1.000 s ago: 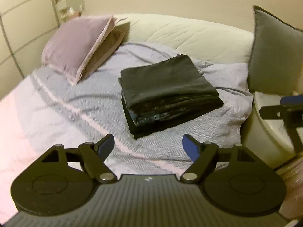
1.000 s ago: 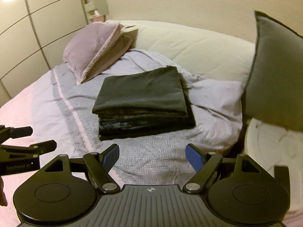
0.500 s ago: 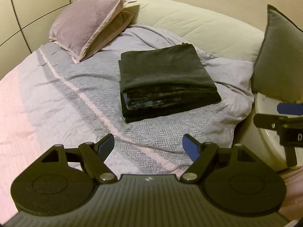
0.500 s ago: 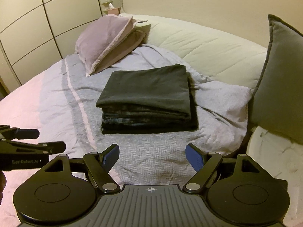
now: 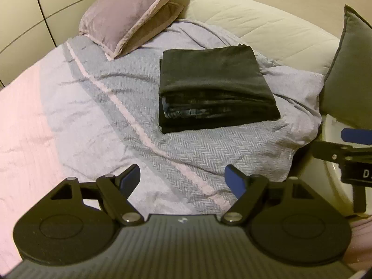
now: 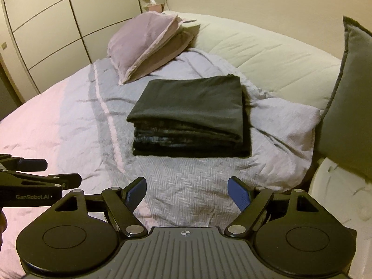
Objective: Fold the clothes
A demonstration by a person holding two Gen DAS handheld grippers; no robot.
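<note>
- I have both tools hanging over the near part of the bed, and the stack of folded dark clothes [image 5: 215, 86] lies straight ahead of them on the grey herringbone bedspread [image 5: 186, 153], well apart from either set of fingers.
- My left gripper [image 5: 182, 181] is spread wide with nothing between its blue pads; my right gripper [image 6: 187, 191] is likewise wide and empty.
- From the right wrist view the stack [image 6: 193, 116] sits almost dead centre; from the left wrist view it sits ahead and slightly to the right. I judge the right tool better lined up, though neither is clearly nearer.
- The stack's layered, open edges face me; its long axis runs roughly away from me, toward the cream headboard cushion [image 6: 267, 55].
- The top piece looks squared and flat, so I judge this fold finished or close to it; I see no loose garment waiting in either view.
- Room: bare bedspread lies left of the stack, up to the mauve pillows [image 5: 125, 16]. On the right the bedspread drops off near the grey cushion [image 6: 346, 107], so I would work leftward.
</note>
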